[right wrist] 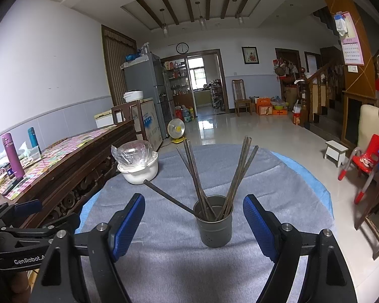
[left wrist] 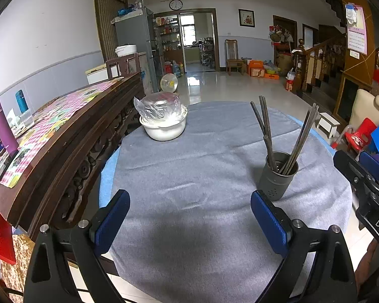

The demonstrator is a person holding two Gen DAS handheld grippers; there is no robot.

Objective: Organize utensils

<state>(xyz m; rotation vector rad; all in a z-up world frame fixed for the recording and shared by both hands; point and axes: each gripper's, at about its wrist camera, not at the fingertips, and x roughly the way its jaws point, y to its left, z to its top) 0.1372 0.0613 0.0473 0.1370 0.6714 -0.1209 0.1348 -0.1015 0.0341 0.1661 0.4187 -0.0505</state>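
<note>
Left claw [left wrist: 189,217]: held wide apart over bare cloth, nothing between the pads; kept low and idle at the near edge of the desk, judged to be standing clear.
Right claw [right wrist: 193,223]: spread wide, nothing gripped; the holder is framed ahead of and between the pads, slightly towards the right pad, untouched, which suggests it has been lined up for an approach.
Holder [right wrist: 213,223]: a grey perforated metal cup, set upright on the cloth just ahead of the right claw; seen ahead and to the right of the left claw.
Chopsticks [right wrist: 236,176]: dark sticks gathered in the holder, tips down, fanned into a left-leaning and a right-leaning bundle because they rest against the rim.
Stray stick [right wrist: 168,197]: one dark stick slanted low over the rim towards the left claw's side, its far end near the bowl; it cannot be told whether that end rests on the cloth.
Desk [left wrist: 214,151]: round, covered with a grey cloth so that items stay put.
Bowl [left wrist: 164,130]: white, topped with a plastic-wrapped dish, well ahead of both claws; judged not part of the sorting.
Task state: judged nearly done; the slanted stick is likely what remains to be righted.
</note>
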